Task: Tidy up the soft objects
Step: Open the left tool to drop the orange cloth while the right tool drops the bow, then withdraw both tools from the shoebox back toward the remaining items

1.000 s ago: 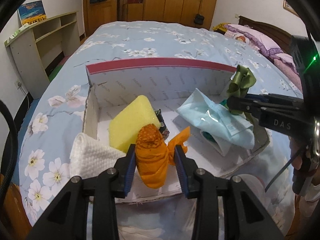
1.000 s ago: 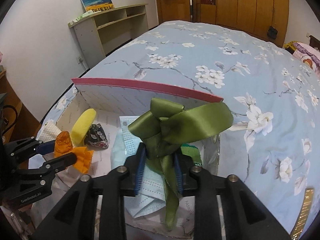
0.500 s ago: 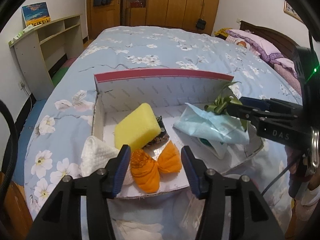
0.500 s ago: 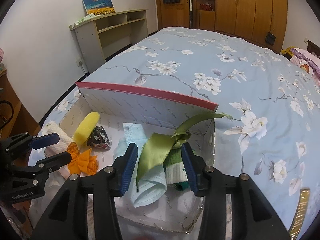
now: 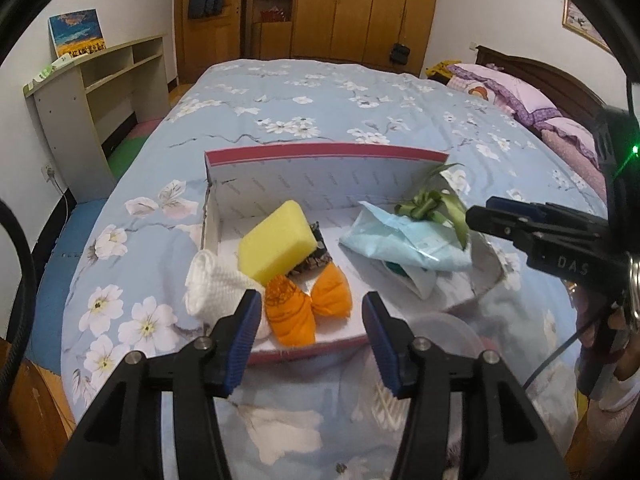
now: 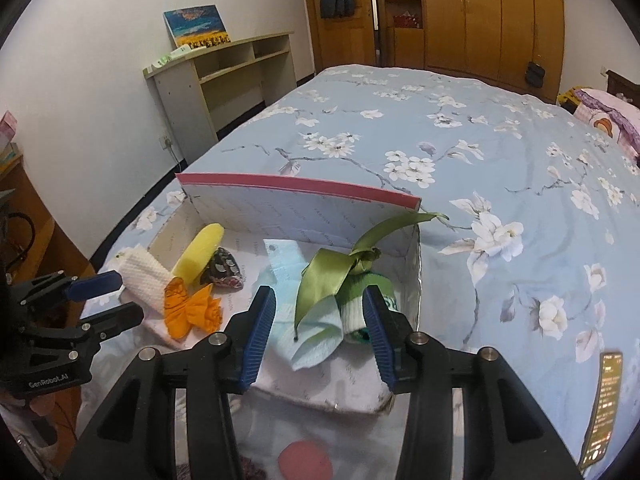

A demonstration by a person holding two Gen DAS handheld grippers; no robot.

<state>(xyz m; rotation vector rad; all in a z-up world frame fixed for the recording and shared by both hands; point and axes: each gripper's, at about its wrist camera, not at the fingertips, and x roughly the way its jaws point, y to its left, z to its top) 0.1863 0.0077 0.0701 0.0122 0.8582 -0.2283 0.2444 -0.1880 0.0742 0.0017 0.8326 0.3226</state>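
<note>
Indoors, on a bed covered by a blue floral quilt (image 5: 320, 96), a shallow white cardboard box (image 5: 320, 184) with a red-edged back flap sat near the foot of the mattress. The left gripper (image 5: 308, 336) hovered above the near edge of the box, its blue-padded jaws apart with nothing pressed between them. Just beyond it, inside the box, an orange cloth bundle (image 5: 306, 310) tied like a bow lay free of the pads. A yellow sponge (image 5: 278, 246) leaned behind the bundle, resting on a small dark patterned item (image 5: 316, 258), possibly a pouch, though it was mostly hidden. A white knitted cloth (image 5: 214, 286) draped over the left wall of the box.

The right gripper (image 6: 318, 328) hung over the right half of the box, its jaws likewise apart and clamped on nothing. Below it, a green satin ribbon (image 6: 332, 276) lay loosely across a pale blue face mask (image 6: 316, 328), with a green-and-white sock (image 6: 360, 300) tucked beside them against the right wall.

A pale wooden shelf unit (image 6: 224, 76) stood by the wall on the left, holding a painting (image 6: 196, 26) of sky and a yellow field. Wooden wardrobes (image 5: 360, 12) lined the far wall, and purple pillows (image 5: 520, 96) lay at the head of the bed.
</note>
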